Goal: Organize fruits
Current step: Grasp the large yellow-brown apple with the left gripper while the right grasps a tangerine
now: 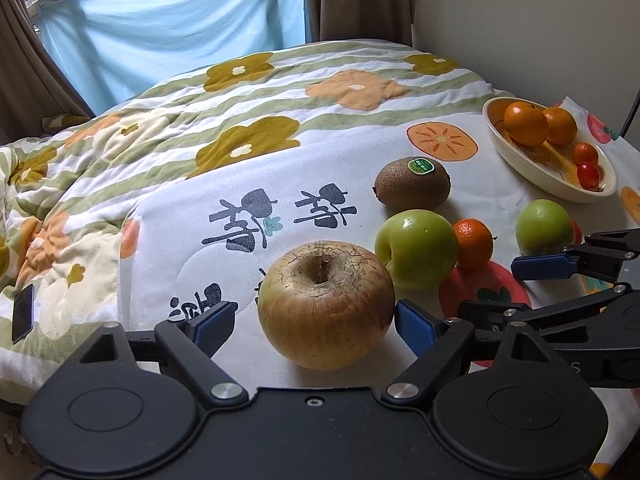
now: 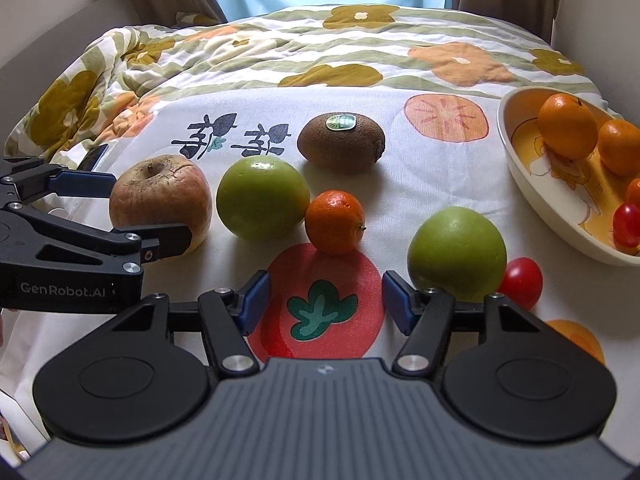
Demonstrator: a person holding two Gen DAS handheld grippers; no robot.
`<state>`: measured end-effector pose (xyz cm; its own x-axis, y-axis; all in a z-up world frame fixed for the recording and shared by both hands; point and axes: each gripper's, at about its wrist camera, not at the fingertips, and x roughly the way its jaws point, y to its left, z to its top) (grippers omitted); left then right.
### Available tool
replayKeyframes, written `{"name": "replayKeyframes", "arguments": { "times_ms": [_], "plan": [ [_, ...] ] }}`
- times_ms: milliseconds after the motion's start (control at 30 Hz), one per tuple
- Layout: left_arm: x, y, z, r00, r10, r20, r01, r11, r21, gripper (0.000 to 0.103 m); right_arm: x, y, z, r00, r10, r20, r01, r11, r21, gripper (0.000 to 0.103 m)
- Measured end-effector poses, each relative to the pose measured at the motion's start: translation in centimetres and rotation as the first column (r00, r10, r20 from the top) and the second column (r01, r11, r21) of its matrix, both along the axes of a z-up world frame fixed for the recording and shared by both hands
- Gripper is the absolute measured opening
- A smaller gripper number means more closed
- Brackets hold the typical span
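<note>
A brownish apple lies on the white printed cloth between the open fingers of my left gripper; whether the pads touch it I cannot tell. My right gripper is open and empty, low over the cloth. Ahead of it lie a small mandarin, two green apples, a kiwi and a red cherry tomato. A cream bowl at the right holds two oranges and cherry tomatoes.
The cloth lies on a flowered quilt on a bed. A dark phone lies on the quilt at the left. A wall is close on the right; curtains and a blue sheet hang behind.
</note>
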<state>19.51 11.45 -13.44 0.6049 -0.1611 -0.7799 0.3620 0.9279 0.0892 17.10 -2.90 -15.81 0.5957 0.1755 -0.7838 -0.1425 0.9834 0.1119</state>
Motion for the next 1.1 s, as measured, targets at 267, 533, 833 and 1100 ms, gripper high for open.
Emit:
{"name": "replayKeyframes", "arguments": {
  "times_ms": [267, 533, 833, 1100],
  "plan": [
    [0.4, 0.1, -0.4, 1.000, -0.019, -0.017, 0.018, 0.999, -0.028, 0.079, 0.7, 0.3, 0.0, 1.000, 0.016, 0.015, -0.015, 0.999, -0.044, 0.074],
    [-0.2, -0.2, -0.4, 1.000, -0.011, -0.009, 0.011, 1.000, -0.014, 0.079, 1.3, 0.5, 0.0, 0.999, 0.034, 0.027, -0.032, 0.997, -0.072, 0.072],
    [-1.0, 0.3, -0.2, 1.000, 0.010, -0.017, -0.010, 1.000, -0.018, 0.079, 1.7, 0.9, -0.1, 0.996, 0.079, 0.047, -0.073, 0.990, -0.123, 0.066],
    [-1.5, 0.6, -0.2, 1.000, 0.019, -0.017, -0.020, 1.000, -0.025, 0.079, 2.1, 1.6, -0.1, 0.991, 0.117, 0.066, -0.104, 0.981, -0.166, 0.054]
  ]
}}
